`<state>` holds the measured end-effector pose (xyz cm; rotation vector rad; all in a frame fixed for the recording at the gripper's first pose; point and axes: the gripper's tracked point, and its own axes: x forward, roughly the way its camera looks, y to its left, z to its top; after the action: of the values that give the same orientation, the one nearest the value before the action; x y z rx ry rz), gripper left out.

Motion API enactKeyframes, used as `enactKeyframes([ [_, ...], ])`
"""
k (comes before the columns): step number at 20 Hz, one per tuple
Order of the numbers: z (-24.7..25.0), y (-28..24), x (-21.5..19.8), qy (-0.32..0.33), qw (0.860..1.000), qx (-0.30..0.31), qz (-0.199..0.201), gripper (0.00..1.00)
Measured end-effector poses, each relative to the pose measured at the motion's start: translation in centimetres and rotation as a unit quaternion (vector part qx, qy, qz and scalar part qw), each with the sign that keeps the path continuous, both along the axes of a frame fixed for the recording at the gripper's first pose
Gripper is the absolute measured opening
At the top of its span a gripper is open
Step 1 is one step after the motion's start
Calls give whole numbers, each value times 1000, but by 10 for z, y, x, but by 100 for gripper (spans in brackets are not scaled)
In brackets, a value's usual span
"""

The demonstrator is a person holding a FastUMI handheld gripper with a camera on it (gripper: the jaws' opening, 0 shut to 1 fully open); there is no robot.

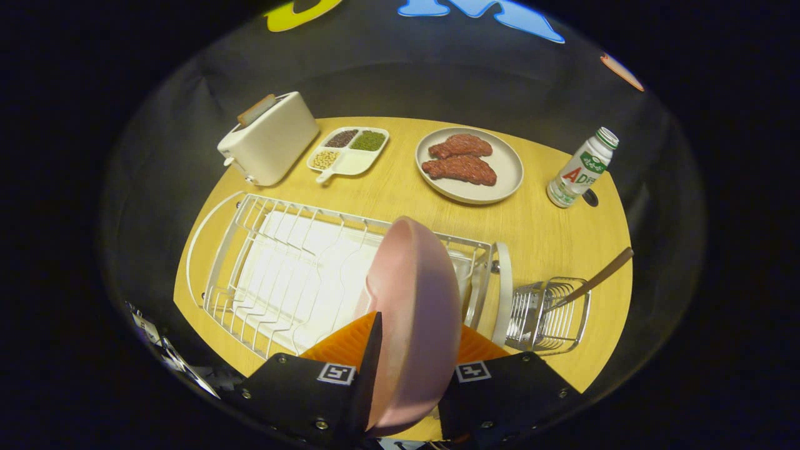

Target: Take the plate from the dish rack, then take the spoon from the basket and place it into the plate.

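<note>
Tool (409, 350) clamps smooth round pink plate (415, 312) on edge, above white wire dish rack (281, 269), wooden table (537, 231).

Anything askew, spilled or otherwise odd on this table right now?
Nothing stands out. The pink plate stands on edge between the gripper fingers, over the dish rack. The spoon leans in its basket; nothing is spilled.

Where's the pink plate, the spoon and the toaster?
pink plate (417, 312): gripper view, on its curved underside, between the gripper's fingers.
spoon (601, 275): gripper view, on its handle, which sticks out of the basket.
toaster (270, 139): gripper view, on its side wall.
</note>
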<state>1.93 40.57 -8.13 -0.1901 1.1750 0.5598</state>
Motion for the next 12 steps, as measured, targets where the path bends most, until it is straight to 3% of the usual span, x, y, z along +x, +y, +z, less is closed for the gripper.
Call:
enactKeyframes([
  [5,15,-15,15,19,999,-30,-16,37],
  [6,15,-15,18,19,999,-34,-10,33],
  [12,29,-1,33,-27,994,-88,52,29],
])
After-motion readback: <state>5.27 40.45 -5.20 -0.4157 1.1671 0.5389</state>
